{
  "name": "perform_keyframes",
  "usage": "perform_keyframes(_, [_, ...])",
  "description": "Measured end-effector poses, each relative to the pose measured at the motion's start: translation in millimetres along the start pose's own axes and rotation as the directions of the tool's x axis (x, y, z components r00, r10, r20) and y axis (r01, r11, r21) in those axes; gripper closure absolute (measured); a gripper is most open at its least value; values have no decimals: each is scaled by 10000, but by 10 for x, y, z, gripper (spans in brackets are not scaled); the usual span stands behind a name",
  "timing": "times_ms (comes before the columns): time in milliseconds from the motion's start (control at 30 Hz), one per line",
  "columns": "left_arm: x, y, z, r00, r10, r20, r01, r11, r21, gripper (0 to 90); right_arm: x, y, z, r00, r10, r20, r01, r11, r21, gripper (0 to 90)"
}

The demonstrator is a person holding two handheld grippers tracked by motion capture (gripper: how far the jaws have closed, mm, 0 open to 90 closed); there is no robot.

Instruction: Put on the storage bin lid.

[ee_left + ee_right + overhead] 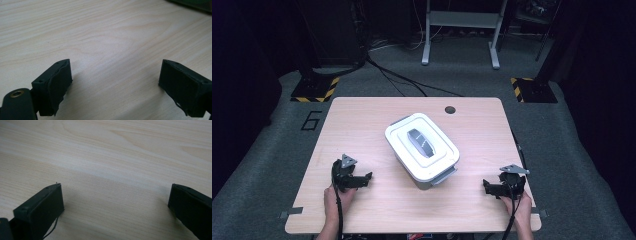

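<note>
- The left gripper [362, 179] sits low at the near left of the table [362, 115], held in a hand [336, 200] that comes in from the bottom edge; its jaws stand wide apart with nothing between them.
- In the left gripper view the same gripper [115, 77] shows its two black pads [58, 82] spread over bare pale wood grain.
- The right gripper [490, 187] rests at the near right of the table, close to the right edge, in the other hand [519, 207]; its jaws gape too, and grip nothing.
- In the right gripper view that gripper [115, 197] has both jaws well apart, only wood between them.
- Between the two grippers, and farther from the person, a white lidded box [422, 148] stands near the middle of the table, turned at a slant, with a grey handle [421, 142] on its lid.
- The box is apart from both grippers, touched by neither.
- A round hole [450, 109] sits near the table's far edge, behind the box.
</note>
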State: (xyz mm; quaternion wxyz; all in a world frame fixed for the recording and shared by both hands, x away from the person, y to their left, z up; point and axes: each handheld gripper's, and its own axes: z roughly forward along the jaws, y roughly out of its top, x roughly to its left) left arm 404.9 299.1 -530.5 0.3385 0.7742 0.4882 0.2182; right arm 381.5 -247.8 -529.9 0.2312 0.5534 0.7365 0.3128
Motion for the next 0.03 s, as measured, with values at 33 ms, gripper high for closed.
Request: perform_keyframes(33, [-1, -2, 0, 10000, -22, 1, 22, 10000, -16, 111, -1, -2, -2, 10000, -9, -2, 9, 10000, -4, 0])
